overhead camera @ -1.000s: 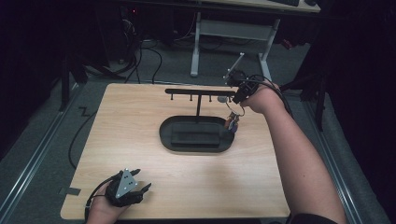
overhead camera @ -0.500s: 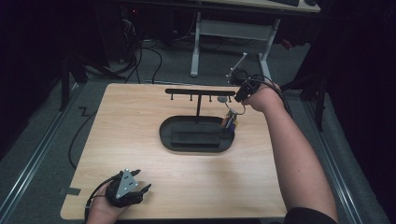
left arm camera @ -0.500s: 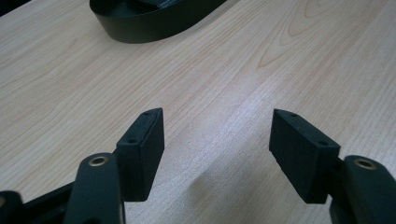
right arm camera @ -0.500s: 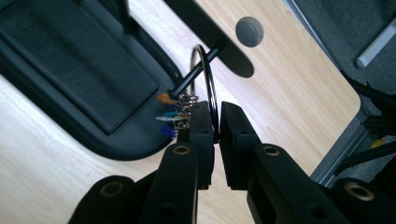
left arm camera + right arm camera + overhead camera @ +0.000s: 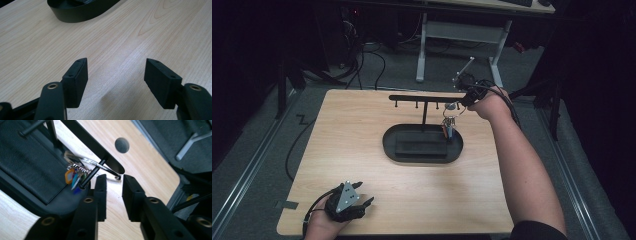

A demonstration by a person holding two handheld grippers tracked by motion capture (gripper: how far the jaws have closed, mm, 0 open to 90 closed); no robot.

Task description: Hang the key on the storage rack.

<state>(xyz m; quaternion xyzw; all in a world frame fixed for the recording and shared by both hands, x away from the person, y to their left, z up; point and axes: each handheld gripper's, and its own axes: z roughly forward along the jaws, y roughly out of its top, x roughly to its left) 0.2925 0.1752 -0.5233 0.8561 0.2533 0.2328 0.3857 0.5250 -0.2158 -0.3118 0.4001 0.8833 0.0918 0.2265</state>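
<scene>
While hung from its peg [image 5: 93, 173], the keyring [image 5: 75, 173] dangles downward.

This looks like a lab or test room. A bare wooden counter [image 5: 362, 150] stands alone on grey carpet [image 5: 257, 165], lit brightly while the surroundings stay dark. Loose black cables [image 5: 377, 60] trail across the floor beyond its far edge, beside a white-legged desk [image 5: 462, 35] (a keyboard sits on top).
</scene>
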